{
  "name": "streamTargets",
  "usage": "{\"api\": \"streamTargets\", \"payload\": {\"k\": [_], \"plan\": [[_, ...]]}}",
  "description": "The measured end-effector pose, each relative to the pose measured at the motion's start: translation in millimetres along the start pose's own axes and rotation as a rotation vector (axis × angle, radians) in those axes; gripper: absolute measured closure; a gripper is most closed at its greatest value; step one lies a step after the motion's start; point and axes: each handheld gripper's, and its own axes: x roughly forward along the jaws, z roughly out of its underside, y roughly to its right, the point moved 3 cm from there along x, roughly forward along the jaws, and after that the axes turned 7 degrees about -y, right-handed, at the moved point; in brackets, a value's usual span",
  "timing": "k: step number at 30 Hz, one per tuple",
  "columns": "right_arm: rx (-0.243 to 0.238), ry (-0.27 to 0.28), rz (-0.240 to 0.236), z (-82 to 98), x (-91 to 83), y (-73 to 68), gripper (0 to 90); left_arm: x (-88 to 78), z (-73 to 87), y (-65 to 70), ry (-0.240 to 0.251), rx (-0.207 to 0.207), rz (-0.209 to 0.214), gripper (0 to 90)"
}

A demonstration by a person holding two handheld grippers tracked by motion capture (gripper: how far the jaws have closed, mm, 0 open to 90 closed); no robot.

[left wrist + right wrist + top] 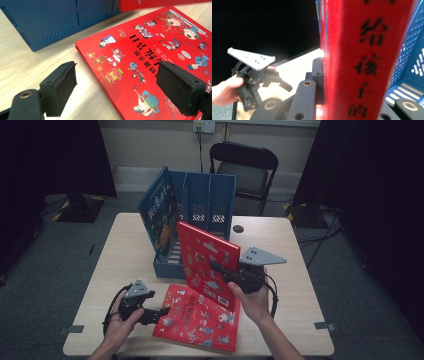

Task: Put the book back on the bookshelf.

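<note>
- right tool [216, 268] is clamped on a red picture book [207, 264], lifted clear of the bench [120, 255] and standing near upright with a slight tilt; grip sits on its lower right edge.
- right gripper view: the held book's red spine [367, 60] with black characters stands between the jaws, pads pressed on both covers.
- held book is at the middle of the bench in the high view, just in front of the blue file rack [197, 220], which sits toward 12 o'clock.
- rack has upright slots; a blue illustrated book [159, 215] leans in its slot on the 9 o'clock side.
- second red book [197, 317] lies flat on the bench toward 6 o'clock, cover up, below the lifted one.
- left tool [161, 312], jaws apart and holding nothing, rests low at the 9 o'clock edge of the flat book.
- left gripper view: one pad [61, 87] is over bare bench, the other over the red cover [140, 57]; whether they touch the surface, cannot tell.
- black folding chair [245, 170] stands beyond the bench at 12 o'clock.
</note>
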Motion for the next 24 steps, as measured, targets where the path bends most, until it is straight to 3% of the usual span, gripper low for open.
{"api": "streamTargets", "payload": {"k": [8, 15, 24], "plan": [[0.015, 0.036, 0.037, -17.8, 2.8, 7.9, 80.8, 0.2, 1.0, -1.9, 0.006, -0.017, 0.000, 16.0], [0.014, 0.026, 0.091, -27.7, 18.6, 18.0, 80.8, 0.7, 1.1, -1.4, 0.001, -0.008, -0.001, 16.0], [0.042, 0.034, 0.072, -39.0, 32.1, 21.6, 80.8, -1.3, 1.2, -1.2, 0.024, -0.006, 0.003, 16.0]]}}
